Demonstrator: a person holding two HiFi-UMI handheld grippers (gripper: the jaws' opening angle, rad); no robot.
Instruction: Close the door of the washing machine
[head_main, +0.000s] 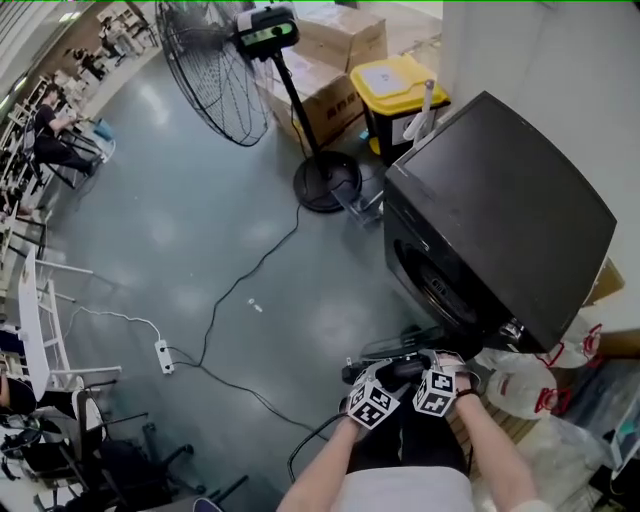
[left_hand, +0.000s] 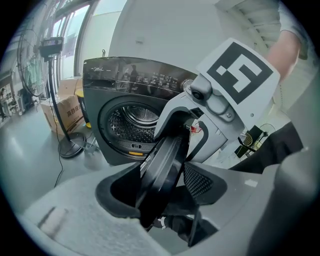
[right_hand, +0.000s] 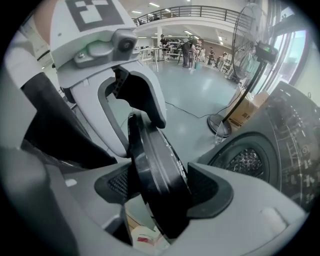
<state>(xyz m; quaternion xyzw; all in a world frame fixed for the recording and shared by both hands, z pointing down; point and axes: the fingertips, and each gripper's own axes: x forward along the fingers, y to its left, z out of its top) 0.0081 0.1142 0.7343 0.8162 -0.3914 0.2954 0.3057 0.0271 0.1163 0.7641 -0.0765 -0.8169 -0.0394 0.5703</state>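
Our left gripper (left_hand: 162, 186) and right gripper (right_hand: 159, 189) each clamped wide jaws on the washing machine door (left_hand: 167, 155), edge-on from one to seven o'clock. The drum mouth (left_hand: 134, 122) lay at eleven.

Washer (head_main: 500, 210) noted as black, top matte. Door (left_hand: 162, 172) glossy black. Drum (left_hand: 131, 124) seen as silver, dotted all over with perforations; a yellow label is noted at its lower rim. Left gripper (left_hand: 162, 189) and right gripper (right_hand: 162, 189) recorded as pale grey, with pads (left_hand: 200, 181) black and cross-hatched. Cubes (head_main: 372, 403) patterned in black-and-white squares. Floor (head_main: 180, 230) noted grey-green, glossy. Fan (head_main: 215, 70) black. Bin (head_main: 395, 85): yellow lid, black body. Boxes (head_main: 335, 95) brown. Power strip (head_main: 163, 355) white. Cable (head_main: 250, 275) black. Bag (head_main: 525, 385) white, trimmed red.
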